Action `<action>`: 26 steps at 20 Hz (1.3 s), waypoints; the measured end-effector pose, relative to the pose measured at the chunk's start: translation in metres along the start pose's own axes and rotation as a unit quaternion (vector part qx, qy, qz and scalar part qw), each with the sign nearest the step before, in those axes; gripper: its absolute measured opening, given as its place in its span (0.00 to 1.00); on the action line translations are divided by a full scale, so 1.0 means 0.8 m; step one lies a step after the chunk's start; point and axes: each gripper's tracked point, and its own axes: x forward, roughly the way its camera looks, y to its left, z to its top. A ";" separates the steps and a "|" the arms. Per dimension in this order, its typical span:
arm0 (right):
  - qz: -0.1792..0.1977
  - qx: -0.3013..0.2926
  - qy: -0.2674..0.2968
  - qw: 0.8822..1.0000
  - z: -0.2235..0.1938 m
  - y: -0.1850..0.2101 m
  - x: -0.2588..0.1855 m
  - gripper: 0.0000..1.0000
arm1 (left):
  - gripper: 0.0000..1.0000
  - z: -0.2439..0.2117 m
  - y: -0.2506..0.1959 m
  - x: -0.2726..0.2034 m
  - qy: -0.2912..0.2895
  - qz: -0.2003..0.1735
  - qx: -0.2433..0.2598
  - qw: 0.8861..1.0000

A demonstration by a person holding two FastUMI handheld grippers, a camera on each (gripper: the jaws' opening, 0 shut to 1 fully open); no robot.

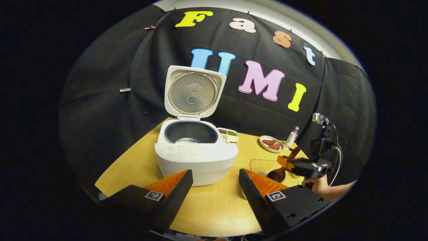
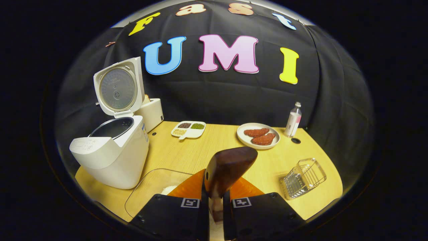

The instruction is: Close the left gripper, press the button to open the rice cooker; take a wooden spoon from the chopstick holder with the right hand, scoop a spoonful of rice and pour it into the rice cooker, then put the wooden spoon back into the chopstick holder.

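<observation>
The rice cooker (image 1: 195, 155) stands on the table (image 1: 214, 207), lid raised. The left gripper (image 1: 215, 187) hovers before it, fingers apart. The right gripper (image 2: 215, 201), hand-held low at table edge, is clamped on the wooden spoon (image 2: 229, 169), bowl above the clear container (image 2: 150, 187).

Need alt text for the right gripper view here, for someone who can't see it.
The right gripper is shut on a wooden spoon, held above a clear container of rice on a wooden table. The rice cooker stands open at left; a wire chopstick holder sits at right.
</observation>
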 end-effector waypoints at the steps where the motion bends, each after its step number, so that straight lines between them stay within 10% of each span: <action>1: 0.001 0.004 0.000 1.000 -0.001 0.007 -0.004 0.21 | 0.96 0.000 -0.003 0.002 0.005 -0.009 -0.007 1.000; 13: 0.033 0.126 0.084 0.988 -0.029 0.083 -0.024 0.21 | 0.96 0.010 0.025 0.004 0.002 0.004 -0.024 1.000; 26: 0.018 0.385 0.120 0.915 -0.023 0.037 -0.039 0.21 | 0.96 0.002 0.026 -0.014 -0.001 0.009 -0.021 1.000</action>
